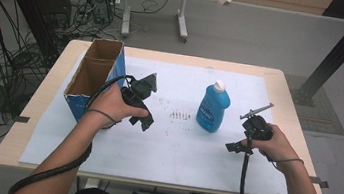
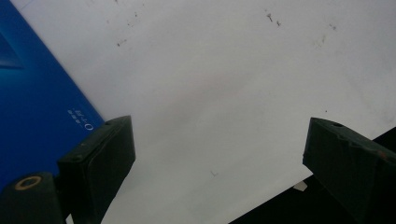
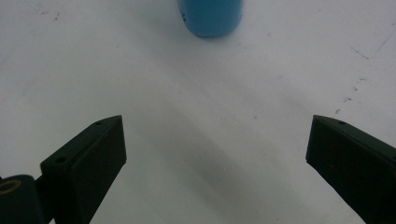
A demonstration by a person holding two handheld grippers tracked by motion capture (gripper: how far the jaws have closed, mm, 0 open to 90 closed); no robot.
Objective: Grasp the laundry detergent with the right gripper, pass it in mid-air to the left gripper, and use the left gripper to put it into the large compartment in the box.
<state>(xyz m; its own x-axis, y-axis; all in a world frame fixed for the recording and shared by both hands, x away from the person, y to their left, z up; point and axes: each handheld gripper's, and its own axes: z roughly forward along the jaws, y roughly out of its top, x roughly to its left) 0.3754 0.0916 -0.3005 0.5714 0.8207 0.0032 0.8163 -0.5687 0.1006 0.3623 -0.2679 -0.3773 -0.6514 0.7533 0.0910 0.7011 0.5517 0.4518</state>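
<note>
Bottle [image 3: 210,16] stands ahead of the right gripper's [image 3: 215,158] wide-spread, empty fingers [image 3: 95,158].

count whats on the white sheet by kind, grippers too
blue bottle: 1
cardboard box: 1
grippers: 2, the left gripper and the right gripper, both with fingers apart
total: 4

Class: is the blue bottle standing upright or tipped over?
Upright: the blue bottle stands on its base on the white sheet, white cap on top.

even indoor light, soft shadows, slightly blurry, grainy close views
</note>
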